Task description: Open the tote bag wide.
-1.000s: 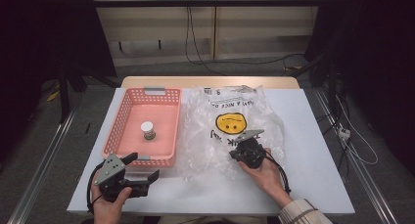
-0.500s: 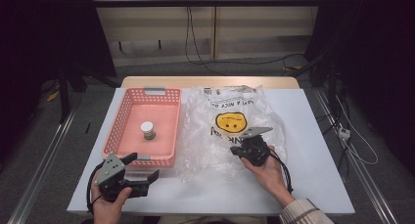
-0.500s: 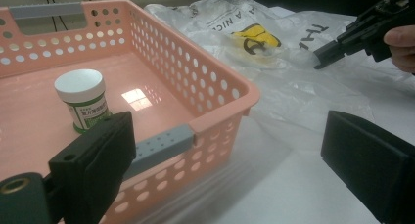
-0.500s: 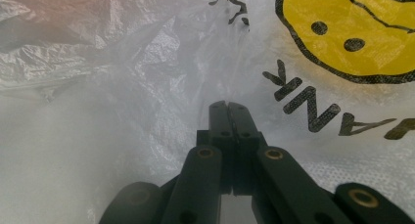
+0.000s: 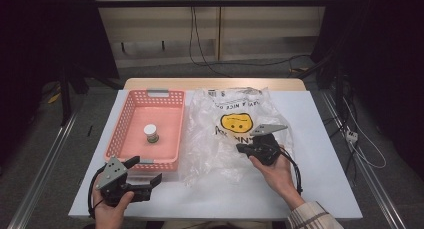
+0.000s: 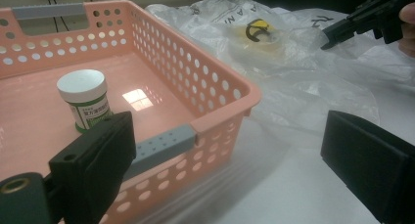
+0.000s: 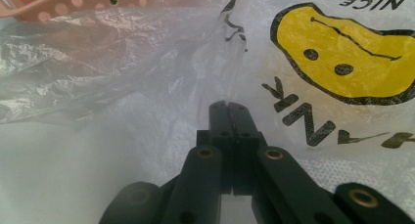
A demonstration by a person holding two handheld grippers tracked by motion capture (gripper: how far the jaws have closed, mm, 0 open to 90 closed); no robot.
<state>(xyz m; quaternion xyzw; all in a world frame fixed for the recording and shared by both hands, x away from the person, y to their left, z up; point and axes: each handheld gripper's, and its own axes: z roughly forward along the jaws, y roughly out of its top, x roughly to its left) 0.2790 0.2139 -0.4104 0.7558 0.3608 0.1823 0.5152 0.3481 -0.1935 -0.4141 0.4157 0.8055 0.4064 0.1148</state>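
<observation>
A clear plastic bag printed with a yellow smiley face lies crumpled on the white table, right of a pink basket. My right gripper is shut, and a fold of the bag's film is pinched at its tips and pulled up. In the basket stands a small white-capped bottle with a green label. Near the table's front edge, by the basket's near corner, my left gripper is open, its jaws wide apart with nothing between them. The left gripper view also has the right gripper above the bag.
The white table has bare room right of the bag and along its front edge. A wooden strip runs along its far edge. Cables hang behind it, and metal rails flank it on the floor.
My right gripper has risen a little and drawn the bag's film up with it. The left gripper and the bottle have stayed put.
</observation>
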